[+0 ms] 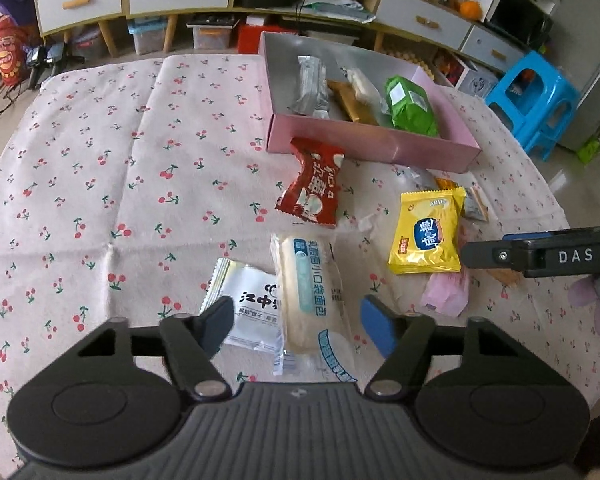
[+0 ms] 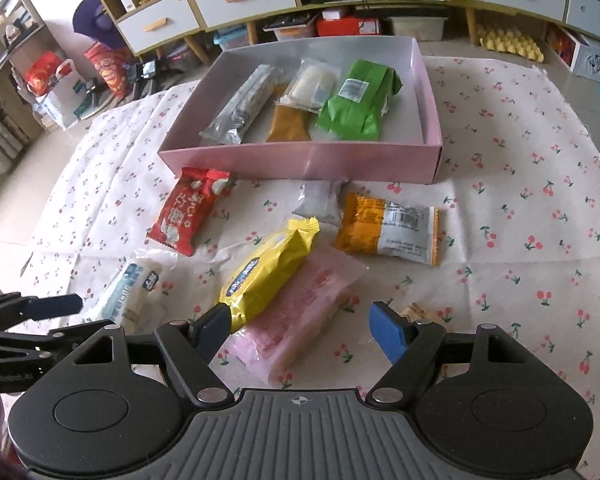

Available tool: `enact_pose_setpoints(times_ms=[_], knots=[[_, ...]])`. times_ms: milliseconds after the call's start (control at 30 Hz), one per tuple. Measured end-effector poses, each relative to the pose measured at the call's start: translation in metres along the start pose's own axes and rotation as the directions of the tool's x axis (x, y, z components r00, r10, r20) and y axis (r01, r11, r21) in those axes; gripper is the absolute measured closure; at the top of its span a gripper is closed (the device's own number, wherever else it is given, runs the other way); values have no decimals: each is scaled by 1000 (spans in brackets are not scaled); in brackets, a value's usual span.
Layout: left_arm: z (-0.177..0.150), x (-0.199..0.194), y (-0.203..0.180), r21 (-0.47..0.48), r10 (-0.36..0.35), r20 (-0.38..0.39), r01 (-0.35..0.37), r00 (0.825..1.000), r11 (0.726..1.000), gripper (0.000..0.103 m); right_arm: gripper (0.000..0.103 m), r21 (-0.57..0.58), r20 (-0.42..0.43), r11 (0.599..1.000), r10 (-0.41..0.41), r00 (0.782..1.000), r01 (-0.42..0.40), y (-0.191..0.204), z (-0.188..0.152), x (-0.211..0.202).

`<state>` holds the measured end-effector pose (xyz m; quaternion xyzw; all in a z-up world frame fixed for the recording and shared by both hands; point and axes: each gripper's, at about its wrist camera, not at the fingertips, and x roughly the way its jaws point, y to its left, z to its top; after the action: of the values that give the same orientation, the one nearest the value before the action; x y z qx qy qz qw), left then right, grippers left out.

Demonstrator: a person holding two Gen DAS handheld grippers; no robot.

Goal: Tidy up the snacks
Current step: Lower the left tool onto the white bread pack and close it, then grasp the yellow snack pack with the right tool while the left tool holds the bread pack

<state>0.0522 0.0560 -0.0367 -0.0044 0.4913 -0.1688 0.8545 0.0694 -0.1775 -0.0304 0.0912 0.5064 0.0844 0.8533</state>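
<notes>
A pink box (image 1: 364,144) (image 2: 300,160) at the far side holds a silver pack, a brown bar, a clear pack and a green pack (image 2: 356,104). Loose on the cherry cloth lie a red pack (image 1: 312,184) (image 2: 188,212), a long white bread pack (image 1: 308,300) (image 2: 128,296), a white sachet (image 1: 252,308), a yellow pack (image 1: 426,234) (image 2: 268,272), a pink pack (image 2: 300,312) and an orange pack (image 2: 388,228). My left gripper (image 1: 298,326) is open, astride the bread pack's near end. My right gripper (image 2: 300,326) is open over the pink and yellow packs.
A small grey sachet (image 2: 320,198) lies against the box front. Cabinets with drawers (image 2: 236,0) and clutter stand beyond the cloth. A blue stool (image 1: 536,100) stands at the right. The right gripper's finger (image 1: 540,254) reaches in from the right in the left wrist view.
</notes>
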Motion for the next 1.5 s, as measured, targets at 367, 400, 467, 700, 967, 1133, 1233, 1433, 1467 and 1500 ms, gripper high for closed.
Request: enact_pose_setpoints(times_ms=[367, 400, 467, 700, 967, 1133, 1233, 1433, 1467, 1500], knots=[[2, 3, -14, 50, 21, 31, -22, 999, 998, 59, 26, 98, 26, 992, 72, 997, -74, -2, 14, -4], [2, 4, -16, 57, 17, 27, -18, 999, 998, 59, 26, 108, 31, 991, 80, 996, -83, -2, 16, -5], [1, 6, -20, 68, 21, 21, -22, 1000, 997, 59, 26, 127, 41, 986, 104, 994, -108, 0, 19, -5], [-4, 15, -23, 89, 47, -7, -46, 999, 995, 59, 40, 169, 21, 974, 152, 988, -153, 6, 24, 6], [-5, 17, -24, 88, 59, -8, -58, 998, 994, 59, 50, 167, -5, 982, 94, 996, -92, 12, 23, 21], [-5, 18, -27, 94, 73, 4, -73, 997, 993, 58, 51, 134, 2, 989, 56, 998, -56, 17, 22, 26], [-5, 19, -28, 94, 79, 8, -80, 997, 992, 58, 51, 109, 12, 994, 24, 1000, -25, 22, 21, 27], [-4, 20, -28, 87, 85, 16, -86, 996, 992, 58, 48, 69, 39, 997, 25, 999, -28, 28, 20, 31], [-4, 20, -27, 83, 85, 18, -86, 996, 993, 59, 48, 61, 45, 998, 33, 998, -35, 29, 20, 32], [-4, 20, -27, 78, 85, 19, -86, 996, 993, 59, 48, 47, 52, 998, 41, 998, -44, 30, 20, 34]])
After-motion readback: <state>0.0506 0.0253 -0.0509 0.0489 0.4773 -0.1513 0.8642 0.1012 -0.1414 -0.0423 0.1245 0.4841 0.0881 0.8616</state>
